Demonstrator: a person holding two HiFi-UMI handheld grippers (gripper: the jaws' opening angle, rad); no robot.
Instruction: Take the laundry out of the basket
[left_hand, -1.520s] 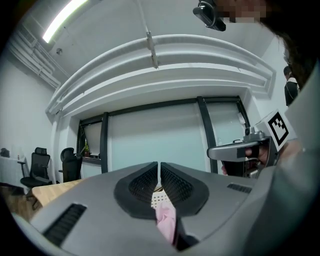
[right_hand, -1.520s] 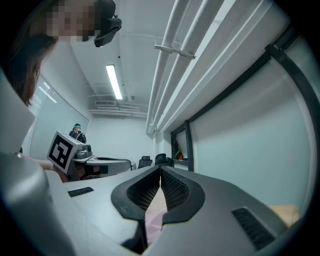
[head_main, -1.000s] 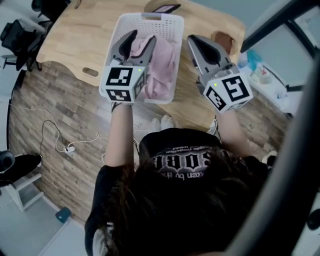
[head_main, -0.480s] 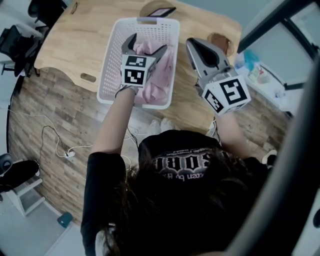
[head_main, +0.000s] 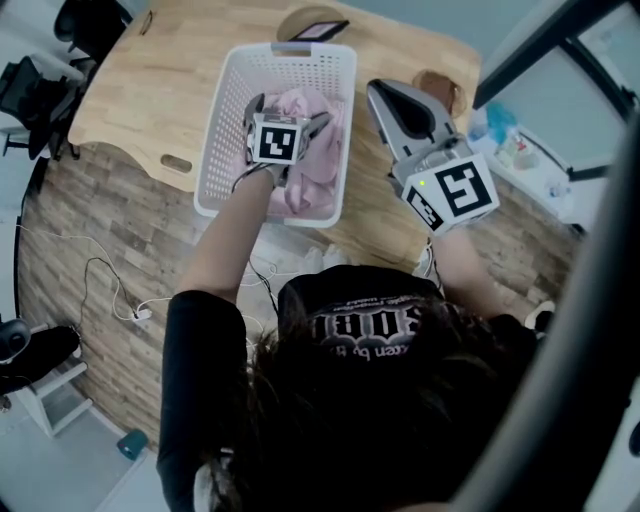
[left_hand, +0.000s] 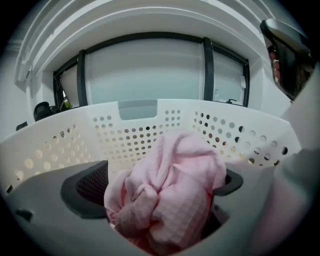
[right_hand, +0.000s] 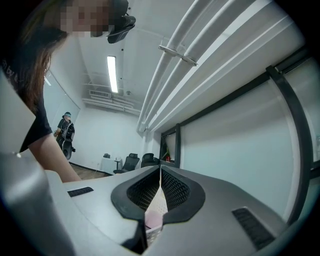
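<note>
pink laundry (head_main: 318, 150) lies bunched in the white basket (head_main: 215, 150), upper centre of the head view, on the wooden table (head_main: 140, 80). left gripper (head_main: 290, 110) is down inside the basket, jaws opening wide, the pink cloth between them, pads not pressing it. right gripper (head_main: 383, 95) is just right of the basket, over the table, jaws closed together, nothing held.

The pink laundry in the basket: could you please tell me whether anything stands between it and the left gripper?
Nothing visible does. The left gripper is down inside the basket, its jaws opening on either side of the pink laundry, which bulges between them.
</note>
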